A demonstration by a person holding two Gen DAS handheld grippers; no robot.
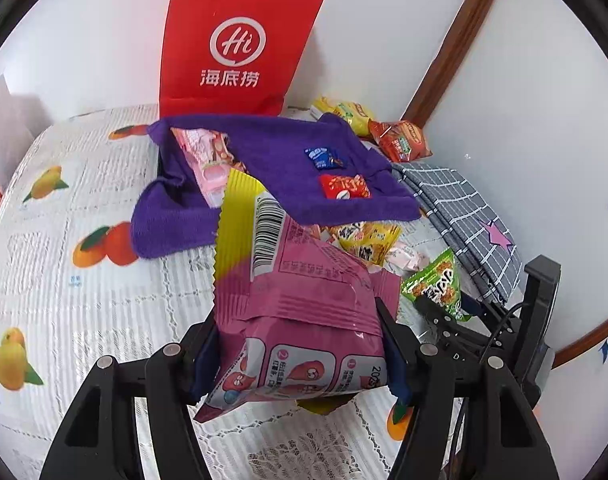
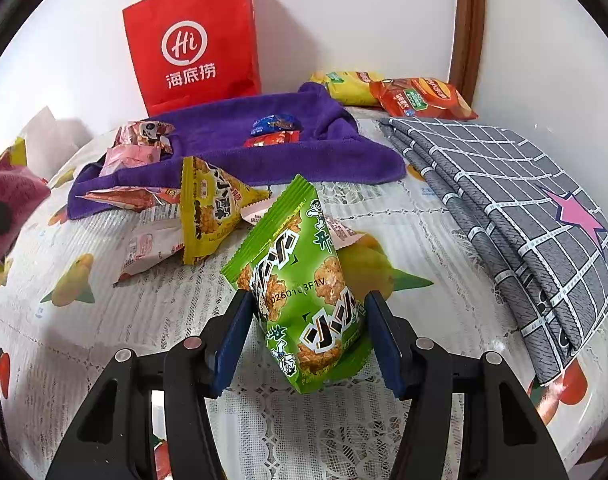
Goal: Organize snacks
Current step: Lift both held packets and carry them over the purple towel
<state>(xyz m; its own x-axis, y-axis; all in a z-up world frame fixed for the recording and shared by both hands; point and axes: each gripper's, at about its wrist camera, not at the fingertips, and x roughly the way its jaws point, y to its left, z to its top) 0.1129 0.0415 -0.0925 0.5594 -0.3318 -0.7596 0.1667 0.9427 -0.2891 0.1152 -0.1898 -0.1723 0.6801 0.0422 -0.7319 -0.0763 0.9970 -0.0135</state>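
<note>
The left gripper has its fingers clamped on a pink snack bag lifted in front of the purple towel, and the right gripper's fingers are clamped on a green snack packet. Sorting looks barely started: two small packets lie on the towel, while others remain scattered beside it on the fruit-print surface, against a white wall.

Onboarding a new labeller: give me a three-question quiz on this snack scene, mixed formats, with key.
1. True or false: the left hand-held gripper holds a pink snack bag.
2. The right hand-held gripper holds a packet of which colour? A yellow B green C red
3. Fill in: two small wrapped snacks lie on the ___ towel.

Key: 1 true; 2 B; 3 purple
</note>
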